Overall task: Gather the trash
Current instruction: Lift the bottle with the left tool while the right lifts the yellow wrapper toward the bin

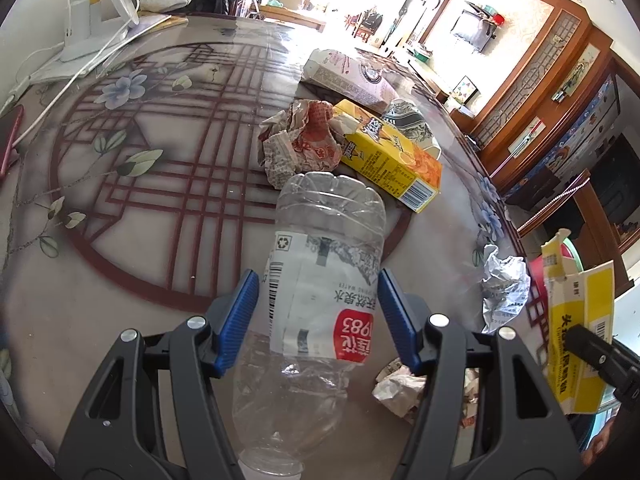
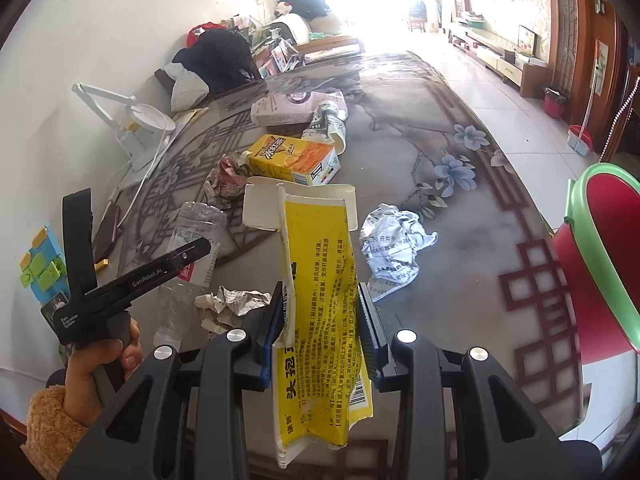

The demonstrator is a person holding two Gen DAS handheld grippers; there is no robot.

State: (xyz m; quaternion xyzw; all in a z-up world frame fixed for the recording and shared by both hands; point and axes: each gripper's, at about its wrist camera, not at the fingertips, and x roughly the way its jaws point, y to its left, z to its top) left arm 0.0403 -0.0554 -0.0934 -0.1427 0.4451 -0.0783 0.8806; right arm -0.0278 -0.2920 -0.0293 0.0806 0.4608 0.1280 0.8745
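My left gripper (image 1: pixel 318 308) is closed around a clear crushed plastic bottle (image 1: pixel 320 264) with a white label; its blue pads (image 1: pixel 240 312) press on both sides. The bottle also shows in the right wrist view (image 2: pixel 188 248). My right gripper (image 2: pixel 322 320) is shut on a flattened yellow medicine box (image 2: pixel 320 304), held above the table; the box also shows in the left wrist view (image 1: pixel 580 332). A red bin with a green rim (image 2: pixel 600 248) stands off the table's right edge.
On the patterned glass table (image 1: pixel 160 200) lie a yellow drink carton (image 1: pixel 392 156), crumpled red wrapper (image 1: pixel 304 136), pink-white bag (image 1: pixel 348 76), crumpled white paper (image 1: pixel 504 288) and paper scraps (image 1: pixel 400 392). A white lamp (image 1: pixel 80 12), cable and phone are at far left.
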